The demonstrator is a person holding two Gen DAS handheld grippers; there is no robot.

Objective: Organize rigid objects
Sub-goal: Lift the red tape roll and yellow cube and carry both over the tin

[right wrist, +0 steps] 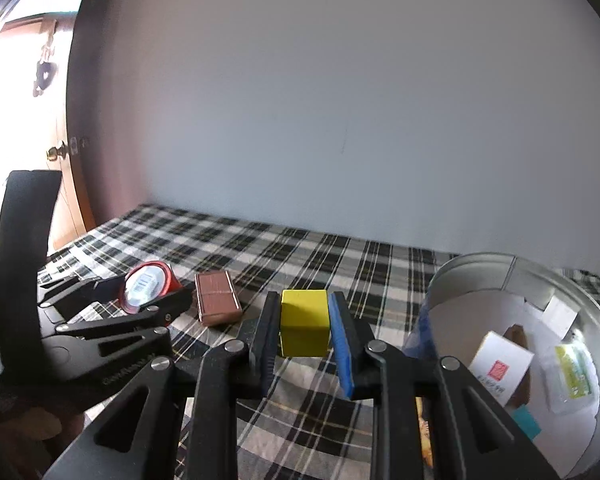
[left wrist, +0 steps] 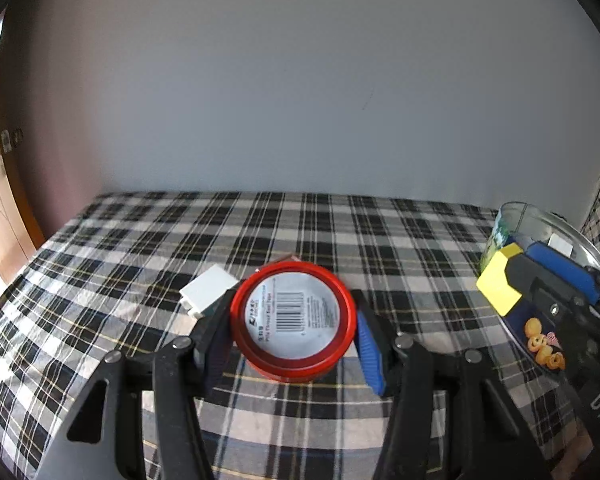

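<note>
Over a plaid cloth, the left gripper is clamped on a red tape roll. The right gripper grips a yellow block. A round tin sits just right of the block, nearest that hand.
</note>
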